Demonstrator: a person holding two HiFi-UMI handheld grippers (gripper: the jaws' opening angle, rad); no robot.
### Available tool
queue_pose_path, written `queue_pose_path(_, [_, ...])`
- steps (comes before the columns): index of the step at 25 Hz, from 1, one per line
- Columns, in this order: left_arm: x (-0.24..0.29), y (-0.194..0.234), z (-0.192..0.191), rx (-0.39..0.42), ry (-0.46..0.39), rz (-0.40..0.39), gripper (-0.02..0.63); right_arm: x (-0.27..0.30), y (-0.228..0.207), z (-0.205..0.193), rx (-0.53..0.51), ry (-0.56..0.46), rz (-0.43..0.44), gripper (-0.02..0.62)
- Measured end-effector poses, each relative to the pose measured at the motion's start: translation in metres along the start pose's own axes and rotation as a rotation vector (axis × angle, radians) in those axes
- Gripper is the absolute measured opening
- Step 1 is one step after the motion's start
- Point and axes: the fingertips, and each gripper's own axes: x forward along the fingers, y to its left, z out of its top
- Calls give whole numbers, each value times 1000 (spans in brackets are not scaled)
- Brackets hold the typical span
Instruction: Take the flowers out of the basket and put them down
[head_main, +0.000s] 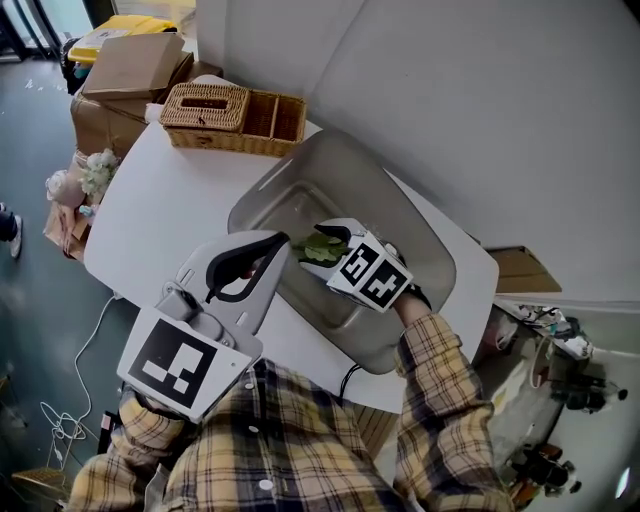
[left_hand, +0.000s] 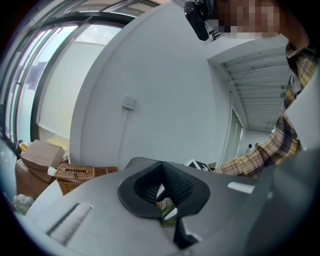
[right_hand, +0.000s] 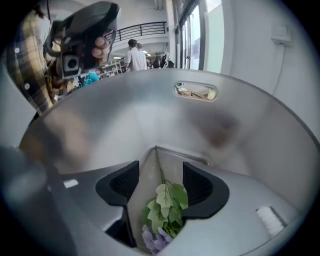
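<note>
While the right claw (right_hand: 160, 175) gapes astride the flower (right_hand: 167, 200) (left claw (left_hand: 162, 189) together), tray walls (right_hand: 150, 110) surround it.

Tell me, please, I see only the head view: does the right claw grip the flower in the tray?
Observer: No. The right claw is open. The flower lies on the tray between its jaws, and the pads do not press it.
Operator: Has it blooms? I see only leaves.
Observer: Yes, purple blooms, at the end toward the claw's body.
Operator: Where does the stem point?
Observer: The stem points away from the claw, toward the tray wall with the slot.
</note>
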Motion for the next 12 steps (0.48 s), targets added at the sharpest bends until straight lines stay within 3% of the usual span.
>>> queue_pose_path(12, [-4, -3, 2, -28, 16, 37, 14, 29, 2, -42, -47, 118, 37, 276])
